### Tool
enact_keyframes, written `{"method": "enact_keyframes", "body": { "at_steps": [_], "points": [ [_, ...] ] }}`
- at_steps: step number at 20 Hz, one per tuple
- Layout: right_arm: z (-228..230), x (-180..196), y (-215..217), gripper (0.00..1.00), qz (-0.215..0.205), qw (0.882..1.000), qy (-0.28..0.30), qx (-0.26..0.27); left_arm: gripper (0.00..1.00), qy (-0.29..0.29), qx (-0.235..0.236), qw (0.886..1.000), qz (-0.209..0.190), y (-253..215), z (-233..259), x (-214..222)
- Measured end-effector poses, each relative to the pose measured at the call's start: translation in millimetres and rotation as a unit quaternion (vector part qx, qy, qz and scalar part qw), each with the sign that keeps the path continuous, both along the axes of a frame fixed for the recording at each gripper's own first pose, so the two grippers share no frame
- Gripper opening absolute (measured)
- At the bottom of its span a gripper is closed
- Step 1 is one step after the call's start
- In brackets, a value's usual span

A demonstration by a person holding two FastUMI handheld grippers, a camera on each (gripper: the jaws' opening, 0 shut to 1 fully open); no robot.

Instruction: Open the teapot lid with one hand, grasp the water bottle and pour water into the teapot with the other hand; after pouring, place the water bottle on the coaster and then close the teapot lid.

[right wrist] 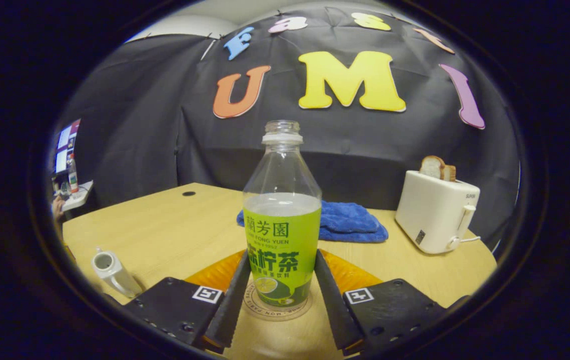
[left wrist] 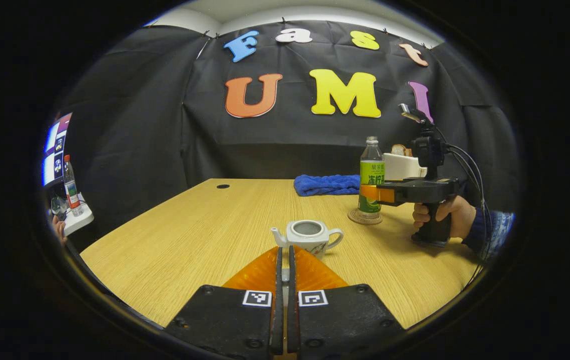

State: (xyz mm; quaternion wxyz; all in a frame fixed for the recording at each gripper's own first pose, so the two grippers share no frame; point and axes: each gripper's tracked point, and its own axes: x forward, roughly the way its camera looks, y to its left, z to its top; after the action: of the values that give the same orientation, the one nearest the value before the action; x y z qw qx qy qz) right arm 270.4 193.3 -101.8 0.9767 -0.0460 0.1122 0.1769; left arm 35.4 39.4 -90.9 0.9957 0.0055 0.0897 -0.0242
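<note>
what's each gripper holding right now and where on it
The right gripper brackets the water bottle at its lower labelled body, on the coaster; firm contact cannot be told. The left gripper is shut; whether it pinches anything cannot be told.

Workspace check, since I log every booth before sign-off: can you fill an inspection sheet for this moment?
Surface: wooden table, one round hole near its far edge.
Job's things: teapot lidless, its lid not identifiable; water bottle capless, upright on coaster.
Clutter: blue towel; toaster holding bread.
Grippers: left hand-held gripper shut, whether on something cannot be told; right hand-held gripper flanking the bottle, contact unclear.
Cables: black leads from right gripper.
Surroundings: black cloth wall; side desk with bottle, screens.
</note>
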Motion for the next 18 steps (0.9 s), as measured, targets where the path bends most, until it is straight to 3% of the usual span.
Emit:
{"method": "enact_keyframes", "body": {
  "at_steps": [5,6,12,13,14,18],
  "points": [
    [-0.4,-10.1,9.3,0.76,0.009,0.999,0.020,0.026,0.05,0.004,-0.004,1.000,0.001,-3.9,-1.9,-2.3],
    [-2.5,-10.4,10.1,0.73,0.008,0.999,0.021,0.023,0.05,0.003,-0.001,1.000,0.001,-5.0,-0.6,-3.3],
    [-2.1,-19.6,6.3,0.77,0.005,1.000,0.017,-0.003,0.06,-0.007,-0.001,1.000,0.000,-6.7,5.9,-4.9],
    [0.8,-23.1,6.5,0.92,0.009,1.000,0.013,0.000,0.05,-0.007,0.000,1.000,0.001,-6.2,7.0,-4.0],
    [5.2,-29.0,2.8,0.96,0.011,1.000,0.009,0.003,0.05,-0.009,-0.001,1.000,0.001,-5.6,9.6,-2.9],
    [14.9,-57.4,-12.2,0.99,0.017,1.000,0.009,0.019,0.05,-0.018,0.001,1.000,0.001,-7.0,20.0,3.3]
  ]
}}
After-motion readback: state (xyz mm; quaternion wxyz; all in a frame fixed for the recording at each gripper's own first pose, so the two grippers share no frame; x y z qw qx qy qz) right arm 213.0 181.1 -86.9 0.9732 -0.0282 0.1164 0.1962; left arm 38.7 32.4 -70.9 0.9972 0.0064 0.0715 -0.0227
